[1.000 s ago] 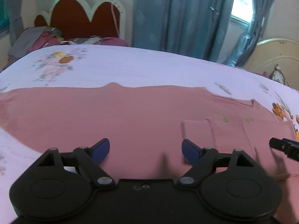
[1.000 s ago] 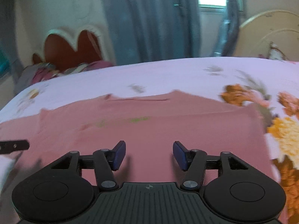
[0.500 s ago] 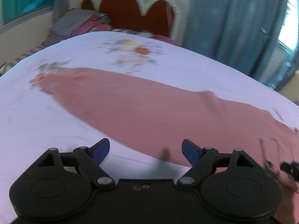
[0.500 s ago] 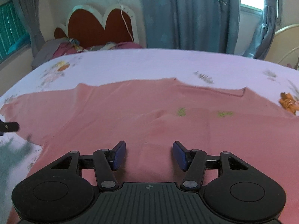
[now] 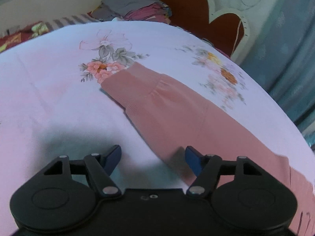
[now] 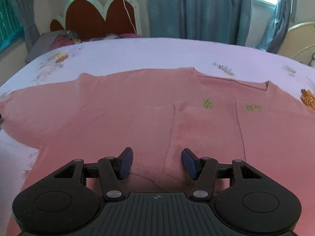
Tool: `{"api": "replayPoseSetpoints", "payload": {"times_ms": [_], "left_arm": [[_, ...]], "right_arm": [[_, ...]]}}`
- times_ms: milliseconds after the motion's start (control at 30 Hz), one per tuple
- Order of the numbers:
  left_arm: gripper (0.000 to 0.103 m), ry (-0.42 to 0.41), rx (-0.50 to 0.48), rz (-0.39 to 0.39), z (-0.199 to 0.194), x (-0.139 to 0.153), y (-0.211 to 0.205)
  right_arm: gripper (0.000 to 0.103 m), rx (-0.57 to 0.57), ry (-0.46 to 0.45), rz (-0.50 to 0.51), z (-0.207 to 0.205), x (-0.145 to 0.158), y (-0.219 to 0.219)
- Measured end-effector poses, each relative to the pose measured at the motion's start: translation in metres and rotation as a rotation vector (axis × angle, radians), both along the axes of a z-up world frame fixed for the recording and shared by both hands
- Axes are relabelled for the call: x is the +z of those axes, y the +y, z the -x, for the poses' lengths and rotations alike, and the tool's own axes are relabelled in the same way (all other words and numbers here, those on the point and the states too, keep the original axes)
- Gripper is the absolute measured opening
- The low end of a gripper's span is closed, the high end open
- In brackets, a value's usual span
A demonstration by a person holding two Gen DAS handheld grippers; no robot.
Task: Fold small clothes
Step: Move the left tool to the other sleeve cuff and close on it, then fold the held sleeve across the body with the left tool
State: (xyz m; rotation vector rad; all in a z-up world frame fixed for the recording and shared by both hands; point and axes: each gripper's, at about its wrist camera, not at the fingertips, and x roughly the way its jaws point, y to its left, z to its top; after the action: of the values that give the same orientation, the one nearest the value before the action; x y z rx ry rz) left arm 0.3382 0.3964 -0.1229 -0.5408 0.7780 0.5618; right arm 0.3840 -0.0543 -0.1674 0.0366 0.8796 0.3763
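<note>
A pink knit sweater lies flat on the bed with small green marks on its chest. Its left sleeve stretches out over the sheet and ends in a ribbed cuff. My left gripper hovers over the lower edge of that sleeve; its jaws are closing, with the sleeve's edge and bare sheet between them, and the pads press on nothing. Over the sweater's lower body my right gripper stands open, nothing pinched between its blue pads.
The bed sheet is pale pink-white with flower prints. A heart-shaped headboard and a pile of clothes lie at the far end. Blue curtains hang behind; a cream bed frame stands at the right.
My left gripper has swung left along the sweater, from over its body to over the sleeve near the cuff, and its jaws have narrowed. The right gripper shifted left over the sweater, then held still.
</note>
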Motion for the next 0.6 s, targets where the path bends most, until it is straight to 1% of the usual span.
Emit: {"api": "replayPoseSetpoints", "payload": {"times_ms": [67, 133, 167, 200, 233, 333, 367, 433, 467, 500, 600], "left_arm": [[0.070, -0.012, -0.002, -0.002, -0.006, -0.001, 0.006], [0.070, -0.018, -0.011, -0.009, -0.012, -0.003, 0.009], [0.070, -0.023, -0.012, -0.014, -0.015, -0.004, 0.010], [0.070, -0.027, -0.014, -0.019, -0.016, -0.005, 0.011], [0.069, -0.032, -0.016, -0.027, -0.018, -0.005, 0.011], [0.056, -0.045, -0.011, -0.049, -0.021, -0.007, 0.014], [0.049, -0.050, -0.006, -0.054, -0.021, -0.008, 0.016], [0.043, -0.065, 0.004, -0.050, -0.021, -0.009, 0.021], [0.037, -0.069, 0.009, -0.049, -0.021, -0.009, 0.023], [0.033, -0.071, 0.012, -0.053, -0.021, -0.010, 0.024], [0.027, -0.077, 0.006, -0.058, -0.021, -0.011, 0.027]], "right_arm": [[0.056, -0.022, -0.016, -0.029, 0.001, 0.007, -0.001], [0.056, -0.038, -0.042, -0.016, 0.001, 0.009, 0.001], [0.056, -0.034, -0.034, 0.000, -0.001, 0.006, 0.004], [0.056, -0.027, -0.003, 0.015, -0.003, 0.000, 0.007], [0.057, -0.030, -0.006, 0.018, -0.003, -0.003, 0.008], [0.057, -0.033, -0.009, 0.030, -0.003, -0.001, 0.011], [0.057, -0.039, -0.006, 0.025, -0.004, -0.001, 0.010], [0.057, -0.051, -0.005, 0.011, -0.005, 0.002, 0.009], [0.057, -0.053, -0.010, 0.007, -0.005, 0.005, 0.009], [0.057, -0.057, -0.020, 0.002, -0.006, 0.008, 0.009], [0.057, -0.075, -0.048, -0.005, -0.009, 0.021, 0.009]]}}
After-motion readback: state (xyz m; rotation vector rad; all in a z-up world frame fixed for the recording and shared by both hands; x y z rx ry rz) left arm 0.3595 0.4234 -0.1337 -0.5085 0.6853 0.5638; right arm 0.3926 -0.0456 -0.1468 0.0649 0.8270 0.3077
